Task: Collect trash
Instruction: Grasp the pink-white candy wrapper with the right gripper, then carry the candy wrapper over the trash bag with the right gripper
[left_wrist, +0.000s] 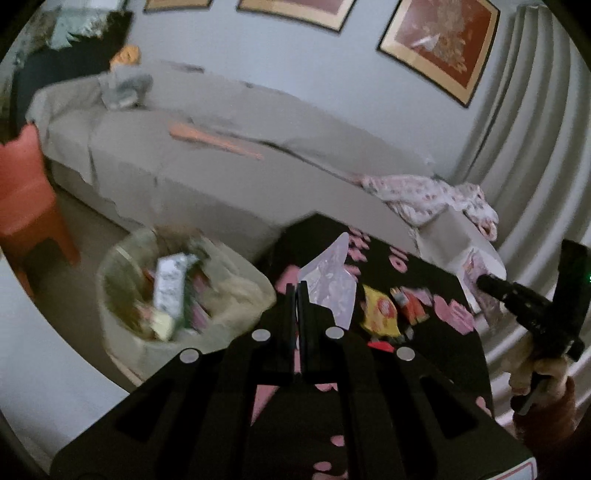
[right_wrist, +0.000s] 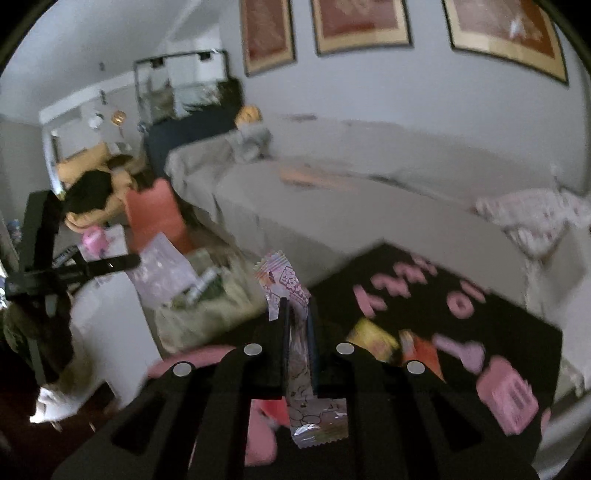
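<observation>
Left wrist view: the left gripper (left_wrist: 297, 291) has its jaws closed tight on an edge of a clear plastic bag (left_wrist: 330, 286), which stands up and to the right of the fingertips above the table (left_wrist: 436, 354) (black cloth with pink lettering). Left of the table sits the trash bin (left_wrist: 122, 321), lined with a pale bag and already holding a white carton and other wrappers. On the table, beyond the bag, lie a yellow snack packet (left_wrist: 380, 310) and a small orange wrapper (left_wrist: 412, 304). At the right edge the right gripper (left_wrist: 491, 284) shows, carried by a hand (left_wrist: 535, 369); its fingertips meet a pale printed wrapper there.

Right wrist view: the right gripper (right_wrist: 297, 325) has its jaws closed on a printed candy wrapper (right_wrist: 282, 280), pinched upright, its top sticking out past the fingertips and its crinkled foil end hanging below them. The trash bin (right_wrist: 192, 317) lies left of the wrapper (blurred). The left gripper (right_wrist: 133, 261) reaches in from the left with the clear plastic bag (right_wrist: 162, 273) over the bin.
</observation>
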